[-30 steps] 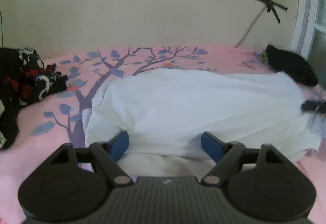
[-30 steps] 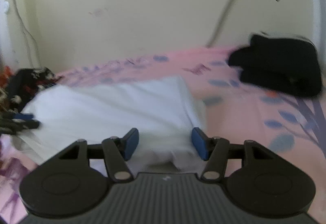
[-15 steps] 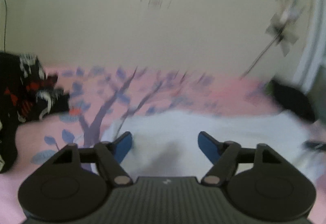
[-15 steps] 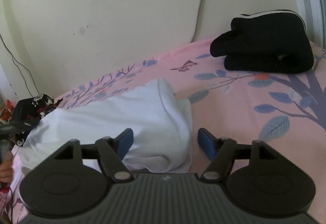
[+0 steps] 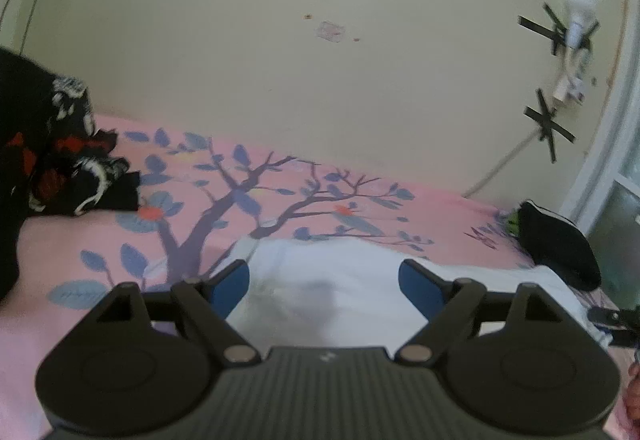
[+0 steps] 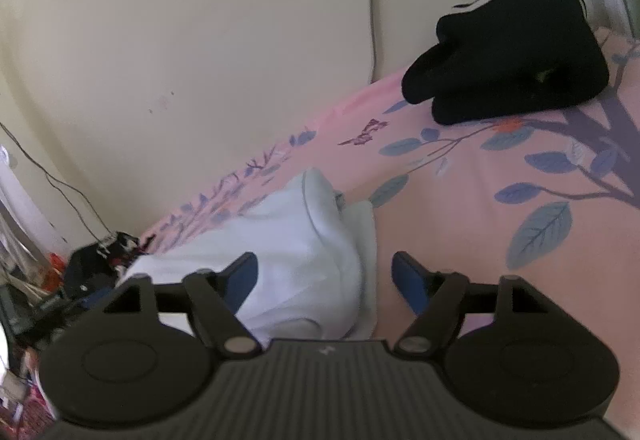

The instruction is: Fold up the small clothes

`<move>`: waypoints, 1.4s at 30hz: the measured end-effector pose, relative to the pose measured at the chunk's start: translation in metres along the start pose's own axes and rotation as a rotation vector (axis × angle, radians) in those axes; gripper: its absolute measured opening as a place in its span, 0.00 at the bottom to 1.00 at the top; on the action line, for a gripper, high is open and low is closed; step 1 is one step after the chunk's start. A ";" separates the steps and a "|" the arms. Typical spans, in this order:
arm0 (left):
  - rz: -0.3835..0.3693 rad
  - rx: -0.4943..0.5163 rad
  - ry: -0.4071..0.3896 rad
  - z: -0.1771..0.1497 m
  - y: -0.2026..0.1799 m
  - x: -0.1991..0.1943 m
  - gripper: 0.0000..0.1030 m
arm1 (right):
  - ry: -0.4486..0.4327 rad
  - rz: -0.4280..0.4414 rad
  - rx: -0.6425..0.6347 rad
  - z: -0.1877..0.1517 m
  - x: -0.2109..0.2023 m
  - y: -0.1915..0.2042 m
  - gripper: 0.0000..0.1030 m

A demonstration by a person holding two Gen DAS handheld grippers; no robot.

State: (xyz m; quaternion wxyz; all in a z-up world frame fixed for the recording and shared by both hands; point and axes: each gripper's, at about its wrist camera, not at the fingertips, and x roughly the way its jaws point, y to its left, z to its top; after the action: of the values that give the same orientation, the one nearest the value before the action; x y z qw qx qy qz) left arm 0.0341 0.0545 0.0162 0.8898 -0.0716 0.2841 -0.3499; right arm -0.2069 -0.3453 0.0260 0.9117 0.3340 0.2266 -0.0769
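A white garment lies folded on the pink bedsheet with its tree print. In the left wrist view my left gripper hovers over the garment's near edge, its jaws opening, blue pads apart and pressing on nothing. The same white garment shows in the right wrist view, with its folded end under my right gripper. That gripper's jaws are opening too, and the cloth lies below them, not pinched. The other gripper's tip shows at the far right of the left wrist view.
A crumpled black garment with red and white print sits at the left. A folded black garment rests by the wall near the window frame. A cable taped with black crosses runs down the cream wall.
Both grippers drew back from the white garment and rolled, so less of it shows. The right jaws widened steadily; the left jaws narrowed a little, then spread again.
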 end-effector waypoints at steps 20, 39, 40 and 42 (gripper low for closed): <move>0.037 -0.076 -0.037 -0.004 0.012 -0.012 0.89 | -0.005 0.045 -0.009 -0.002 -0.003 0.001 0.85; -0.063 -0.065 0.102 -0.007 0.001 0.008 0.90 | -0.004 0.040 -0.018 -0.002 -0.003 0.002 0.85; -0.079 -0.067 0.083 -0.007 0.002 0.004 0.91 | -0.004 0.040 -0.018 -0.002 -0.002 0.002 0.85; -0.117 -0.075 0.032 -0.006 0.004 -0.007 0.93 | -0.004 0.041 -0.017 -0.002 -0.003 0.002 0.85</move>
State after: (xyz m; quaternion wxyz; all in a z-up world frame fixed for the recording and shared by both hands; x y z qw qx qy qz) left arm 0.0291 0.0624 0.0125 0.8598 -0.1159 0.3064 -0.3917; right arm -0.2094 -0.3420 0.0269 0.9164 0.3306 0.2184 -0.0571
